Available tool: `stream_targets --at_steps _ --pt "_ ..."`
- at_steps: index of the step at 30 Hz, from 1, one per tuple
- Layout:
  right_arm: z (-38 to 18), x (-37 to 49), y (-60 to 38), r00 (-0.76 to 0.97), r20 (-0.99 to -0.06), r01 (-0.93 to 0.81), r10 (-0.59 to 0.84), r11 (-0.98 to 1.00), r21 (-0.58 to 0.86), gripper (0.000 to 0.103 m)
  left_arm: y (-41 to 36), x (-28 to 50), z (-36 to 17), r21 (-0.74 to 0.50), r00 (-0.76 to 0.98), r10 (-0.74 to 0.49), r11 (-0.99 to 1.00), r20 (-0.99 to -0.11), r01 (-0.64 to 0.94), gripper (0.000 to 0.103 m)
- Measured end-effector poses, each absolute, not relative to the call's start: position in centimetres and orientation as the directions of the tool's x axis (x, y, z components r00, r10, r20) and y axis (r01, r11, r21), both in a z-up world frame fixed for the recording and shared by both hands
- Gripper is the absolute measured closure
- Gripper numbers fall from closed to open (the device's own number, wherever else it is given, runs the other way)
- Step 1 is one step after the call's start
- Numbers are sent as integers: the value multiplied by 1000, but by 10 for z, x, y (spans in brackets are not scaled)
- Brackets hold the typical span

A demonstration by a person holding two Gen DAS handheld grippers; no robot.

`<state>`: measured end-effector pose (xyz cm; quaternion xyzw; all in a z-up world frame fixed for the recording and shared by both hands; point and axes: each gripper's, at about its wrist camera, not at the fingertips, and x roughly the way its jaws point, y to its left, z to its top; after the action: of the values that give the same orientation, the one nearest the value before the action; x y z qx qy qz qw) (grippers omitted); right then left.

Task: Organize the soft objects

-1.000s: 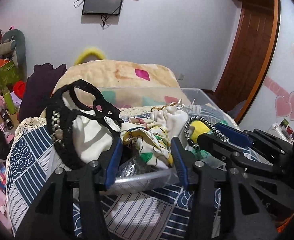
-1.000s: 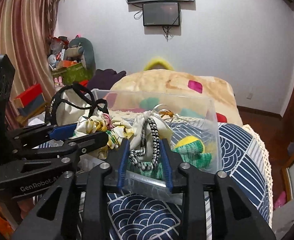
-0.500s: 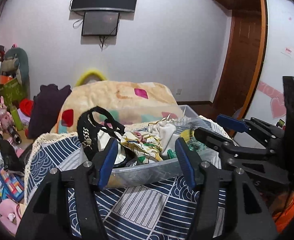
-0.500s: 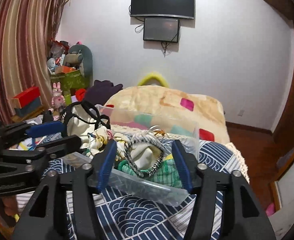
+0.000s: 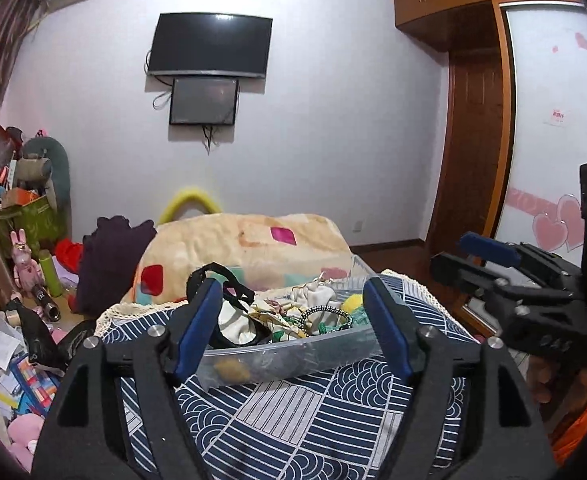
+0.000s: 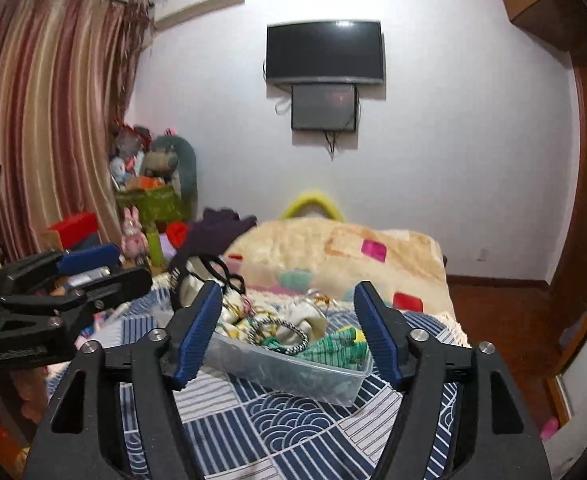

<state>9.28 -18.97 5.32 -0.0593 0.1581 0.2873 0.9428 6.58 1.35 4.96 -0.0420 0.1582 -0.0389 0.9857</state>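
Note:
A clear plastic bin (image 5: 293, 360) (image 6: 293, 372) sits on a blue patterned cloth (image 5: 313, 420) (image 6: 277, 424). It holds soft items: a white pouch with black straps (image 5: 233, 316) (image 6: 191, 284), a floral cloth (image 5: 277, 316), a black-and-white braided cord (image 5: 325, 316) (image 6: 281, 334), a green striped sock with a yellow toe (image 6: 335, 346). My left gripper (image 5: 289, 328) is open and empty, held back from the bin's near wall. My right gripper (image 6: 287, 330) is open and empty, also short of the bin. Each gripper shows at the edge of the other's view.
A cream blanket with coloured squares (image 5: 245, 240) (image 6: 341, 248) lies behind the bin. Toys and boxes (image 5: 25, 220) (image 6: 149, 188) pile up at the left. A TV (image 5: 211, 46) hangs on the far wall. A wooden wardrobe (image 5: 477, 152) stands at the right.
Both grippers have pulled back and up from the bin and opened wider. The right gripper had its fingers around the braided cord a second ago; the cord now lies in the bin.

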Motion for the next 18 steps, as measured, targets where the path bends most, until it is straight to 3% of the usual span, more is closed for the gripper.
stream_targets --at_steps 4,7,12,16,18 --pt "62 81 -198 785 -295 -570 544 822 -1 26 11 52 52 -80 956 -70 996 -285 49 18" --pt "63 76 -203 786 -281 -572 551 820 9 22 10 43 53 -68 963 -47 997 -265 30 5" --pt "57 72 -205 783 -284 -571 553 821 25 17 10 36 48 -73 962 -44 997 -271 25 3" --pt "48 68 -206 797 -276 -552 537 833 28 3 12 33 42 -77 962 -45 997 -269 25 1" --pt "47 67 -208 804 -269 -545 531 838 24 1 13 32 40 -86 963 -49 996 -267 26 1"
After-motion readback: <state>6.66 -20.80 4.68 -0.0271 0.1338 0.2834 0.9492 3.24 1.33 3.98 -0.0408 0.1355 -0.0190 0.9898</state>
